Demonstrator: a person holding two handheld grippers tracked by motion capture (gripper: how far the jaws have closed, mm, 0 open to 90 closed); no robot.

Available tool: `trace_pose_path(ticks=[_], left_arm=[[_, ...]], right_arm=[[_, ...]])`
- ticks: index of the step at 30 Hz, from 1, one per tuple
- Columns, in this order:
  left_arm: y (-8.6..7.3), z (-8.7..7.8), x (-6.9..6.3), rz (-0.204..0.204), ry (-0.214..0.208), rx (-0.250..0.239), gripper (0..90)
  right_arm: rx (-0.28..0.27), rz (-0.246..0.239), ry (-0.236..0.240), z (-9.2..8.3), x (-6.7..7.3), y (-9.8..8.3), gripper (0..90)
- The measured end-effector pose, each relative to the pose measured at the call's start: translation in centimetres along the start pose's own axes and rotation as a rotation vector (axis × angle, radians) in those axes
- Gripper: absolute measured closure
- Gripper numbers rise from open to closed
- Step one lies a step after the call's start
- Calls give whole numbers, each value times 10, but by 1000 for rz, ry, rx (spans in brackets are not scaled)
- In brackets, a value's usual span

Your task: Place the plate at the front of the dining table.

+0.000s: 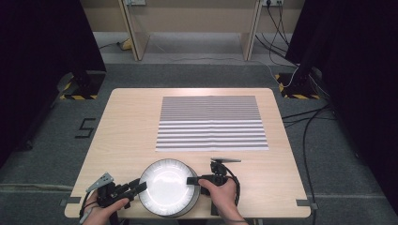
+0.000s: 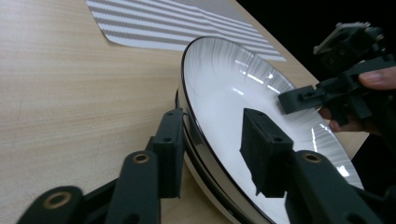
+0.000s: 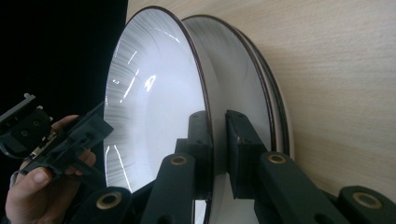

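Note:
A stack of white plates with dark rims sits at the table's near edge. My right gripper is shut on the right rim of the top plate, with the rim pinched between its pads. That plate is tilted up off the lower plates. At the left rim, my left gripper is open. Its jaws straddle the top plate's edge: one sits outside the rim, the other hangs over the white face with a gap.
A grey and white striped placemat lies flat on the far half of the wooden table. Black curtains, stands and cables surround the table on a grey floor.

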State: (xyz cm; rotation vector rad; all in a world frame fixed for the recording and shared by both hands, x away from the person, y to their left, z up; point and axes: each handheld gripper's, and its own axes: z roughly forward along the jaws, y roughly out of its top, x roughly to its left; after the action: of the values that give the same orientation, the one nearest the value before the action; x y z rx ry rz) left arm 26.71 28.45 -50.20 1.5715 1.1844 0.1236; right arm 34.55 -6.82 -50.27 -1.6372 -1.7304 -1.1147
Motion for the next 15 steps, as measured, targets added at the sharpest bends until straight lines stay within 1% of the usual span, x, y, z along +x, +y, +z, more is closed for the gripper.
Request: trace_pose_path(ticks=[1,2,4,5,7,10,11,14,15], left_arm=[[2,-3,0,1,1,-19,557],[2,-3,0,1,1,-19,541],[5,-8,0,8,1,-47,517],[6,-9,0,11,2,-52,504],[7,-10,-1,21,7,-63,482],[9,-11,-2,22,5,-72,461],[10,-12,-2,22,-2,-77,445],[10,-12,-3,21,-3,-75,421],[10,-12,-3,22,-3,-75,411]], right_arm=[[-2,-5,6,1,-1,0,812],[-1,-3,7,1,-1,0,811],[-5,1,14,0,-1,1,809],[-9,-9,9,-1,-2,1,808],[-19,-9,8,-3,-1,1,805],[-15,-7,5,-5,0,2,803],[-14,-12,6,-7,-1,2,802],[-20,-5,14,-10,-1,2,802],[-32,-6,18,-13,-1,2,801]])
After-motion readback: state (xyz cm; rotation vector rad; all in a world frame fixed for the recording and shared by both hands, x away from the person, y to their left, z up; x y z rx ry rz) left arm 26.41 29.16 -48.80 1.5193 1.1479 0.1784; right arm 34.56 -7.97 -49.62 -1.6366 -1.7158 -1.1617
